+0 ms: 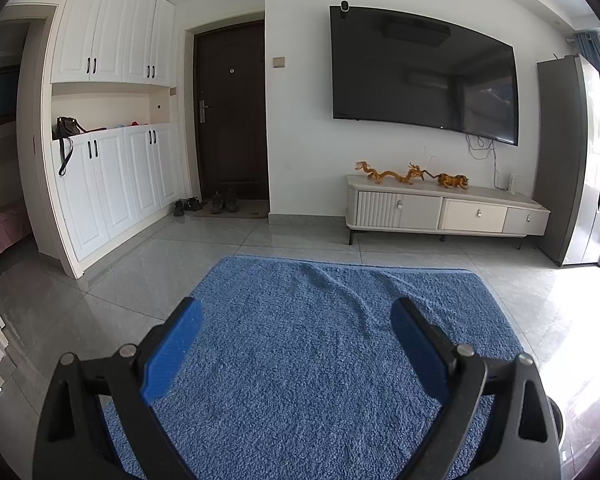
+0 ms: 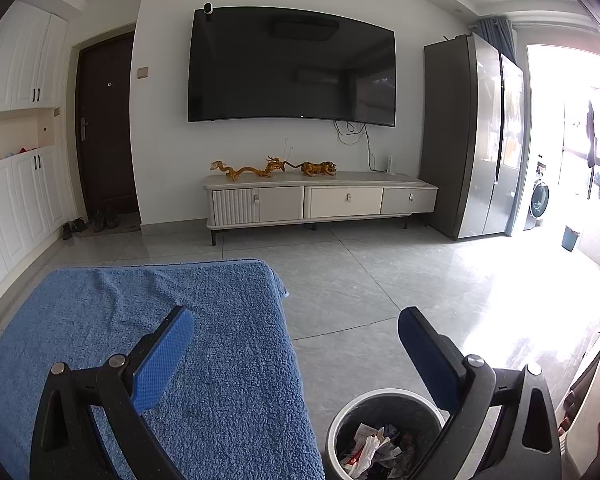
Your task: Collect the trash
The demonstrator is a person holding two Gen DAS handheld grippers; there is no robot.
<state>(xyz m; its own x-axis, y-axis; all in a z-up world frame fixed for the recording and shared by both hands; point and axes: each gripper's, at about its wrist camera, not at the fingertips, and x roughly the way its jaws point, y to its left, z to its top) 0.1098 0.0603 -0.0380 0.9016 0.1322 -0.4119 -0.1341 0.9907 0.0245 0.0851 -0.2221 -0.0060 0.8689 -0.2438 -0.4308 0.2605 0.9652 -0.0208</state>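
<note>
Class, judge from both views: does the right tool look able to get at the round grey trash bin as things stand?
Probably yes. The right tool is open and holds nothing, and the round grey trash bin sits just below it beside the blue towelling cloth, its mouth uncovered, with crumpled paper trash inside.

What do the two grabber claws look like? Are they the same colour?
Yes, they match. The left gripper and the right gripper each have a black frame shaped like a wide V, with round silver bolts at the joints. Each finger carries a flat blue pad with a tiny bumpy dotted texture. No cables, labels or sleeves show in either view.
</note>
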